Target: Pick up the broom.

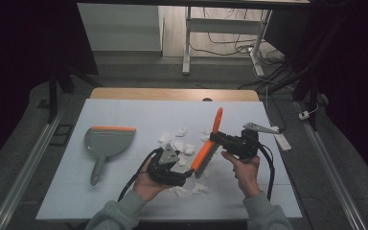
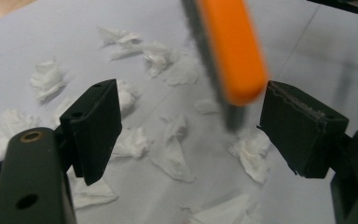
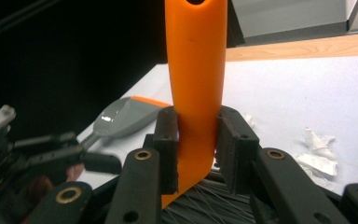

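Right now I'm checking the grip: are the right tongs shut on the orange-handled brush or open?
Shut on it. The right tongs press both black pads against the orange-handled brush, no gap visible.

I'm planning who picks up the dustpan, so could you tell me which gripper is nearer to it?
Left. The left gripper hangs open over the paper scraps, to the right of the grey dustpan. The right gripper is farther right, clamped on the orange brush.

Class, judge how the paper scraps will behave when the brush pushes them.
The paper scraps look thin and crumpled, so probably very light. They would likely slide or tumble ahead of the brush, and some may scatter or slip under its bristles rather than move together.
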`<state>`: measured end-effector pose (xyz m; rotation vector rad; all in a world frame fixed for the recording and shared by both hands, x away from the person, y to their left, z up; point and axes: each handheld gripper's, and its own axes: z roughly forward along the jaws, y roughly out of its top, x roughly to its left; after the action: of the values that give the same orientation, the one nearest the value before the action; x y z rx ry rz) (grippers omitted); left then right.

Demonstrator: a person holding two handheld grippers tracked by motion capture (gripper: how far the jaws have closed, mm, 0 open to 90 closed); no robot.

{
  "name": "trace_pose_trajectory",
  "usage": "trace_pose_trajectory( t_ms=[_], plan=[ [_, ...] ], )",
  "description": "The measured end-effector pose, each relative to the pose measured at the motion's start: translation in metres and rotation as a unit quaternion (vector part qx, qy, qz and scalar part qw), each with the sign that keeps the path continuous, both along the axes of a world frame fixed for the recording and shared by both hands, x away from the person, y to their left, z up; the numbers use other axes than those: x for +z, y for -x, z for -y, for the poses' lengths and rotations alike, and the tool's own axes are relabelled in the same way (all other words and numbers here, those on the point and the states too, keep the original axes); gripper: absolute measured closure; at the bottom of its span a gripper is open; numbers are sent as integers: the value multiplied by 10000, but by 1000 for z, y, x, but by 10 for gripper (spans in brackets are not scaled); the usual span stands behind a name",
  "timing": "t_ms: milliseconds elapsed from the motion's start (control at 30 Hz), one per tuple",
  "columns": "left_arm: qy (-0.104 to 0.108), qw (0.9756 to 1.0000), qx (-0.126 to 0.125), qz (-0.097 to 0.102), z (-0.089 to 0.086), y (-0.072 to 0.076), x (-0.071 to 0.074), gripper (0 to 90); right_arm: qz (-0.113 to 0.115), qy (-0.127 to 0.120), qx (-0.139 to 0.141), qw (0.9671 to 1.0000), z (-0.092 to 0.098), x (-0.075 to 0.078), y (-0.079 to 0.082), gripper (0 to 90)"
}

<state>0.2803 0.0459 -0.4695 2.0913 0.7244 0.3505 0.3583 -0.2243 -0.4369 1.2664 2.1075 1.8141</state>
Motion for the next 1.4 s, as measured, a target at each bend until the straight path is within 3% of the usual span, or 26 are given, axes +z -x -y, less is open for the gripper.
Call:
trace_pose_trajectory(
  t_ms=[200, 367, 500, 600, 700, 1033, 1100, 1233, 1333, 1400],
  plan=[
    [12, 9999, -115, -62, 12, 1, -4, 213, 59, -149, -50, 9999, 0, 1, 2, 711],
    [4, 10000, 2, 7, 22, -4, -11, 240, 56, -292, -66, 9995, -4, 2, 5, 711],
    [120, 9996, 214, 114, 24, -10, -14, 382, -30, -511, 18, 9987, -6, 2, 7, 711],
    [341, 9993, 141, -16, 21, -15, -15, 559, -23, -559, 22, 9984, -8, 3, 10, 711],
    [287, 9994, 180, -6, 20, -17, -15, 755, -22, -532, 0, 9986, -8, 2, 11, 710],
    [102, 9998, 144, 98, 7, -19, -12, 798, 29, -434, 132, 9990, -12, 3, 14, 699],
    [62, 9999, 117, 67, 3, -19, -11, 798, 70, -297, 161, 9994, -14, 4, 14, 666],
    [-31, 10000, 32, -42, -10, -22, -8, 798, 269, 213, 193, 9992, -15, 10, 18, 517],
    [-253, 9996, -80, -14, -20, -21, -5, 798, 592, 766, 387, 9946, -12, 17, 23, 462],
    [-323, 9994, -137, -69, -26, -21, -3, 798, 690, 968, 640, 9908, -10, 20, 26, 436]
  ],
)
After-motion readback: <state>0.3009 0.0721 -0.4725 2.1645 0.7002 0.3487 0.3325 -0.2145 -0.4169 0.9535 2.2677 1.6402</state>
